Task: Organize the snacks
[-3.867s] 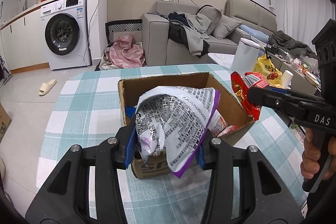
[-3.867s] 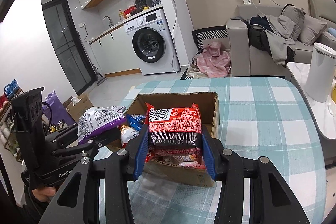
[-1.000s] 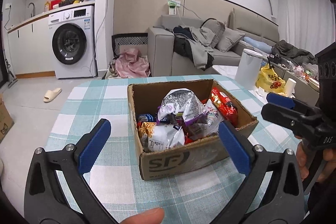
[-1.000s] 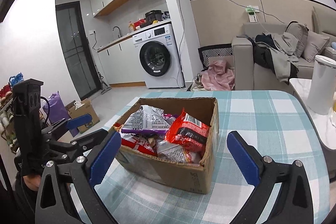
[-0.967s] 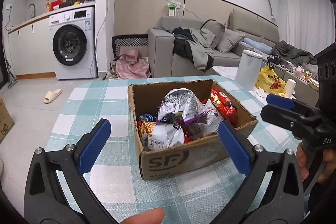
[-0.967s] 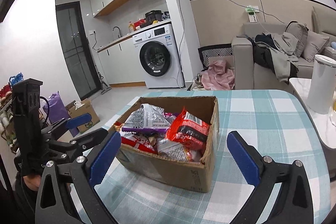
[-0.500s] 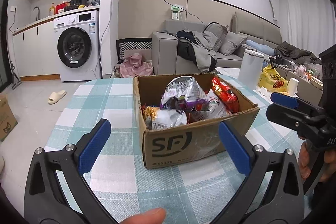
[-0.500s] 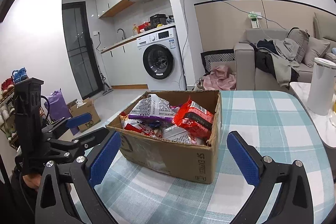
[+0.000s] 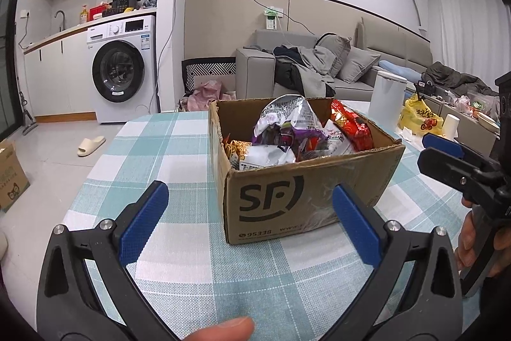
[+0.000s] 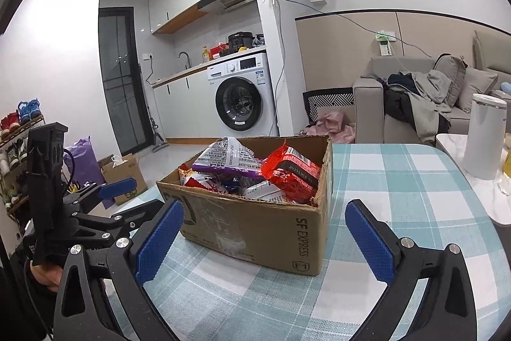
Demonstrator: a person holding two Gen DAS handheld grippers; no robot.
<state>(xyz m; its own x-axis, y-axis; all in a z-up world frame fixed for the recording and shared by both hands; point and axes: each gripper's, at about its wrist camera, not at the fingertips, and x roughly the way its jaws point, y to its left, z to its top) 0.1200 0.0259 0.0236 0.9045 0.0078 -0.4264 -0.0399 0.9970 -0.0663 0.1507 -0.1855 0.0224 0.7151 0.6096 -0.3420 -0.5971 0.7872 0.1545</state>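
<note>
The cardboard box [image 9: 306,178] sits near the middle of the checked tablecloth [image 9: 166,155] and it's stuffed: a silver and purple bag [image 9: 287,120] poking up highest, a red packet [image 9: 349,125] leaning at the far right corner, and more wrappers under them. Nothing loose on the cloth that I can see, so the sorting looks pretty much done.

Both grippers are empty. The left gripper [image 9: 249,222] has its blue pads spread wide, low in front of the box. The right gripper [image 10: 265,232] is just as wide open, facing the box's corner.

If anything needs shifting, these bags are light, crinkly and slick, and probably full of air and crumbly stuff. I'd pinch a sealed top edge or a corner fold, not the puffy middle, and go gentle. The box itself is stiff but thin, with a ragged rim, so grab a side wall instead of that torn edge.
</note>
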